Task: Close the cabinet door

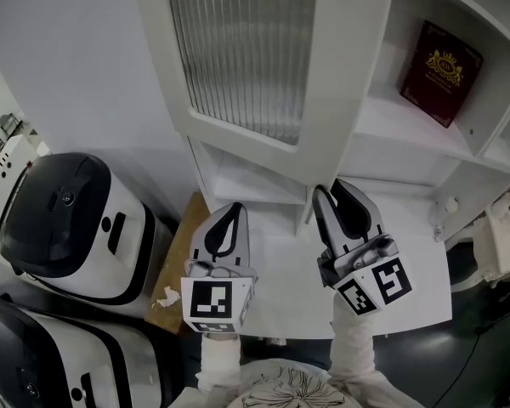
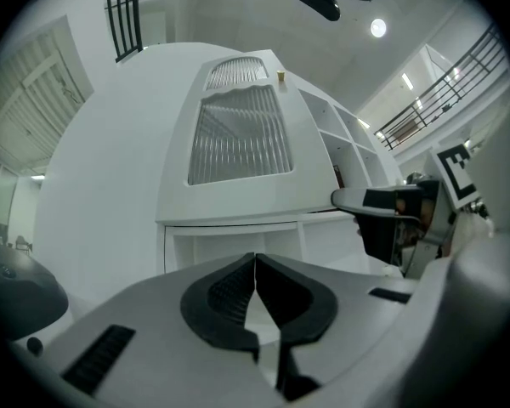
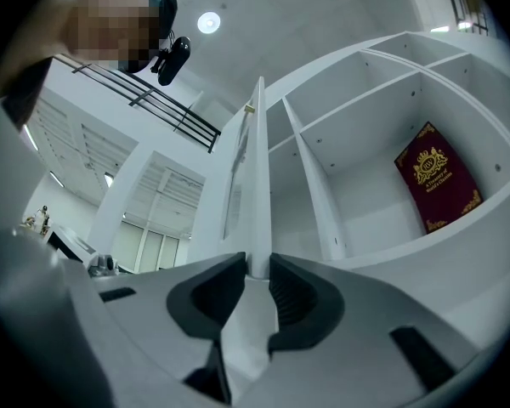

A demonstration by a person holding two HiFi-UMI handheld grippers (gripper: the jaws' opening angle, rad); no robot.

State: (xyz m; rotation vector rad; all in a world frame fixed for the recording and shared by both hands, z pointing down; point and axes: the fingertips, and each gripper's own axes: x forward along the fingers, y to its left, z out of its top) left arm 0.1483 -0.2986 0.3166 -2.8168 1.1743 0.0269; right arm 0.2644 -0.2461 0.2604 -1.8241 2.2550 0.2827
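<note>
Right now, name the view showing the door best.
Left gripper view: the door shows its whole glass face. Head view sees it from above; right gripper view only its edge, held by the right tool.

A tall hall with a railed gallery (image 2: 446,87), furnished home-style: white shelf cabinet (image 1: 348,83), 2 rice cookers (image 1: 59,223).

I see a white worktop (image 1: 408,270) with a small white object (image 1: 448,205) near its right edge. In the cabinet (image 1: 506,100) above, a shelf (image 1: 399,124) holds a dark red book (image 1: 439,72) propped against the back wall. At left, a wooden board (image 1: 180,253) bears crumpled paper (image 1: 166,297).
</note>
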